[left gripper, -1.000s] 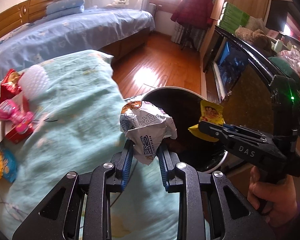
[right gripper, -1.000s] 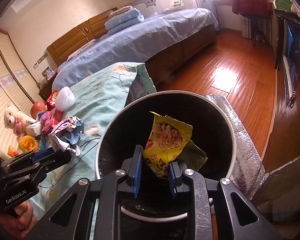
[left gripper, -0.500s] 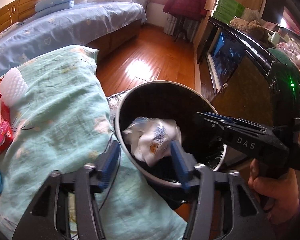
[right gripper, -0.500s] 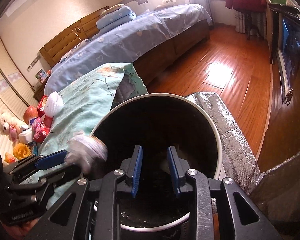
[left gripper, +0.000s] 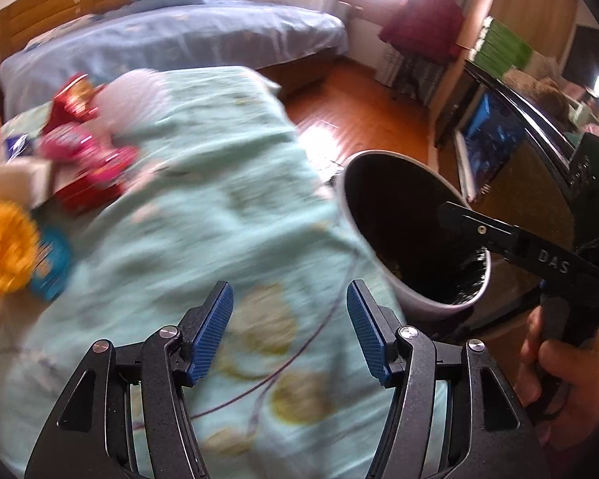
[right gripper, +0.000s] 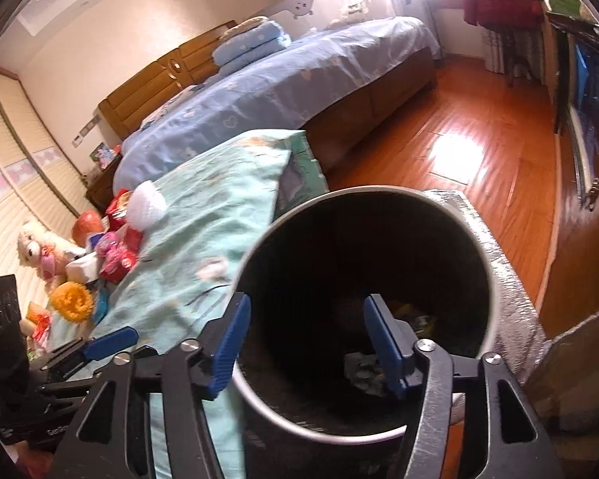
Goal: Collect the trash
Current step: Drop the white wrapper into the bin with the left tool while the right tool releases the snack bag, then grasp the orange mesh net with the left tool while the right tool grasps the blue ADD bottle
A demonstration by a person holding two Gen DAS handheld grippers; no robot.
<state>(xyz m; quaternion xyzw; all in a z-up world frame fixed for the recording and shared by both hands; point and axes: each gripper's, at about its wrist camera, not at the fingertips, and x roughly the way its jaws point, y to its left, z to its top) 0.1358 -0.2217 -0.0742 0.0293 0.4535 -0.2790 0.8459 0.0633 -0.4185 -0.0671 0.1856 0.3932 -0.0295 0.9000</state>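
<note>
Both drops complete: left gripper [left gripper: 289, 329] and right gripper [right gripper: 305, 343] jaws just opened, spread, empty. Wrappers [right gripper: 409, 311] now inside trash bin [right gripper: 487, 279]. Left gripper swung back over teal quilt [left gripper: 203, 215]; next target: clutter [left gripper: 84, 159].

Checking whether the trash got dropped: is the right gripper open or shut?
Open. The right gripper hangs over the bin, its jaws having just been opening, blue pads apart, nothing between them.

"DAS" stands in pale letters on the right claw's [left gripper: 455, 215] black arm.
</note>
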